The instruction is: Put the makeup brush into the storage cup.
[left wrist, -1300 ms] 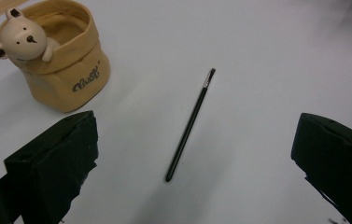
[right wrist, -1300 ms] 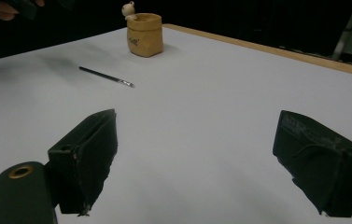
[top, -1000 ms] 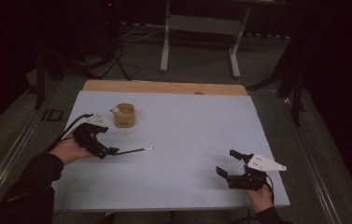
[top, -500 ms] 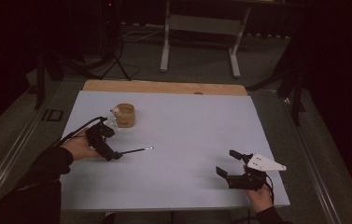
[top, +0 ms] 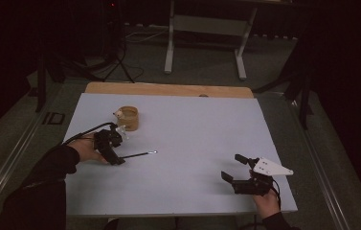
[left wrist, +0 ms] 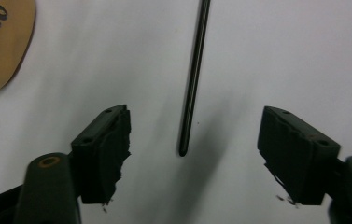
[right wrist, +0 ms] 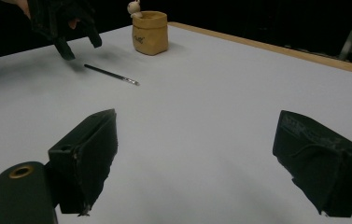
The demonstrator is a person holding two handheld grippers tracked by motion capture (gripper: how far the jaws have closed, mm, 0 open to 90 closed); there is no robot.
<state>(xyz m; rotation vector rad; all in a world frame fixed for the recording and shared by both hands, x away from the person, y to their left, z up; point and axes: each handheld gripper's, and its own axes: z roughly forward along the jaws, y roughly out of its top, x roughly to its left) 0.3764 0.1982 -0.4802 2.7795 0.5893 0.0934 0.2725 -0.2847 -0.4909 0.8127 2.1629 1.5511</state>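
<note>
Black pen (left wrist: 193,74) lying loose on white worktop (top: 192,124), centre-left of frame, not yet gripped. Left hand-held gripper (left wrist: 194,140) straddling its near end, jaws just closing, pads clear. Right hand-held gripper (top: 233,168) spread, idle at lower right; pickup outstanding.

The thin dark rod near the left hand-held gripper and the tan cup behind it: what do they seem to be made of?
Thin rod: likely metal or hard plastic; dark, smooth and straight with a slight sheen, and its far tip glints silvery. Tan cup: looks like kraft paper or soft fabric; matte and slightly slumped, with dark printed lettering. Neither is certain.
</note>
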